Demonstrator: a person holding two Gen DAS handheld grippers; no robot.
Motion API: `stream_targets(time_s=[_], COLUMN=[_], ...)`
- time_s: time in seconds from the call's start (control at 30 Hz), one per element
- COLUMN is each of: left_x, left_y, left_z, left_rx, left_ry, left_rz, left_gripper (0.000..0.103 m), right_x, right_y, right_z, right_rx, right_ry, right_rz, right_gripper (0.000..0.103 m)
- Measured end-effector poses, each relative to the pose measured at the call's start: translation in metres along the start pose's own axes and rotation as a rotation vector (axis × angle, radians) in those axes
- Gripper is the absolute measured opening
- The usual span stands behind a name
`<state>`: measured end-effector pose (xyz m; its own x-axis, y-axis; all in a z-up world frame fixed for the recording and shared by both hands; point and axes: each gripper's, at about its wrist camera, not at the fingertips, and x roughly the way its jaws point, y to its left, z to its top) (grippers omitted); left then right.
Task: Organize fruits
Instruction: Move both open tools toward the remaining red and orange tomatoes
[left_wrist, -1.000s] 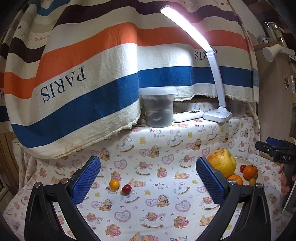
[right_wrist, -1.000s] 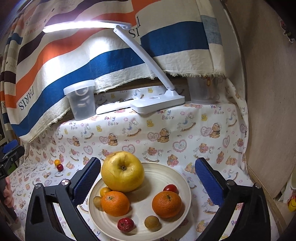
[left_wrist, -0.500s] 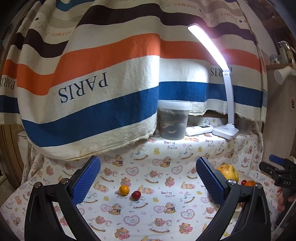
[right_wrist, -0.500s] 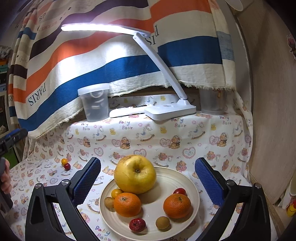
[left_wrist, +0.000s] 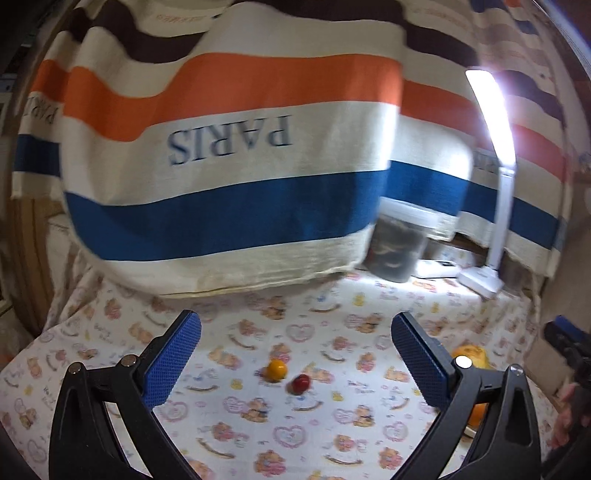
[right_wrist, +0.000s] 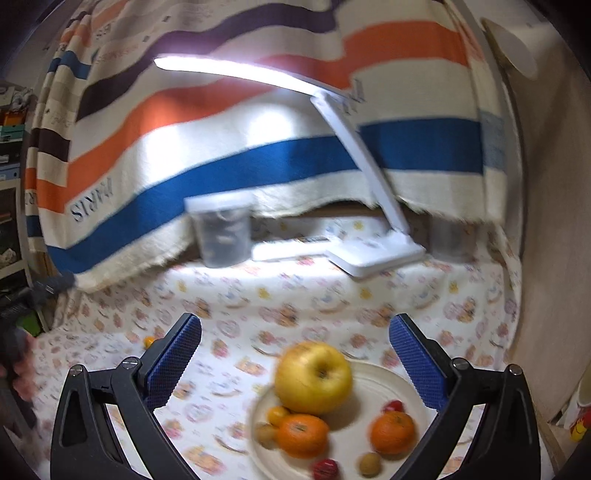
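In the left wrist view a small orange fruit (left_wrist: 276, 369) and a small red fruit (left_wrist: 300, 384) lie side by side on the bear-print cloth, ahead of my open, empty left gripper (left_wrist: 295, 354). In the right wrist view a cream plate (right_wrist: 388, 376) holds a big yellow fruit (right_wrist: 313, 376), two oranges (right_wrist: 303, 435) (right_wrist: 392, 432) and several small fruits. My right gripper (right_wrist: 294, 352) is open and empty above the plate's near left. The loose orange fruit (right_wrist: 149, 341) shows far left. The yellow fruit (left_wrist: 471, 355) peeks past the left gripper's right finger.
A lit white desk lamp (right_wrist: 376, 254), a lidded clear tub (right_wrist: 221, 232) and a white remote (right_wrist: 291, 249) stand at the back under a striped PARIS cloth (left_wrist: 229, 144). A wall (right_wrist: 546, 221) bounds the right side.
Both views are blurred by motion. The left gripper has swung left and back, so the two loose fruits sit nearer centre. The right gripper has drawn back and left; the plate sits lower right.
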<state>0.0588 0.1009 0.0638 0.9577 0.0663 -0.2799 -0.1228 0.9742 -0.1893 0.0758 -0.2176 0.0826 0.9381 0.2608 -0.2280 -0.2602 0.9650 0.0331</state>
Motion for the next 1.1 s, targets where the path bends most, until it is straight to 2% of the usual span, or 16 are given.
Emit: stream_targets(time_s=[0.2,0.33,0.5,0.7,0.93,1.0,1.1], left_x=[0.015,0.023,0.030,0.034,0.055,0.063,0.069], left_y=[0.037,0.049,0.058,0.068,0.081,0.080,0.076], left_z=[0.001,0.000,-0.002,-0.003,-0.011,-0.015,-0.019], left_rx=[-0.096,-0.113,-0.137,-0.174,-0.209,-0.205,-0.188], left_ry=[0.037,0.066,0.092,0.107,0.206,0.240,0.272], left_rz=[0.043,0.068,0.084,0.102,0.082,0.073,0.079], left_gripper=[0.102,0.102,0.102,0.102,0.102,0.098,0.092], right_x=[0.010,0.026,0.052,0.086,0.129,0.142,0.163], right_y=[0.062,0.089,0.114,0.141,0.155,0.157,0.158], right_z=[0.020,0.024,0.016,0.000,-0.019,-0.025,-0.036], right_rx=[-0.105,-0.075,-0.055,-0.095,-0.083,-0.068,-0.038], right_ry=[-0.010,0.004,0.045,0.114,0.247,0.298,0.385], right_rz=[0.046,0.098,0.111,0.123,0.188,0.218,0.254], right_gripper=[0.103,0.103,0.103,0.103,0.103,0.102,0.090])
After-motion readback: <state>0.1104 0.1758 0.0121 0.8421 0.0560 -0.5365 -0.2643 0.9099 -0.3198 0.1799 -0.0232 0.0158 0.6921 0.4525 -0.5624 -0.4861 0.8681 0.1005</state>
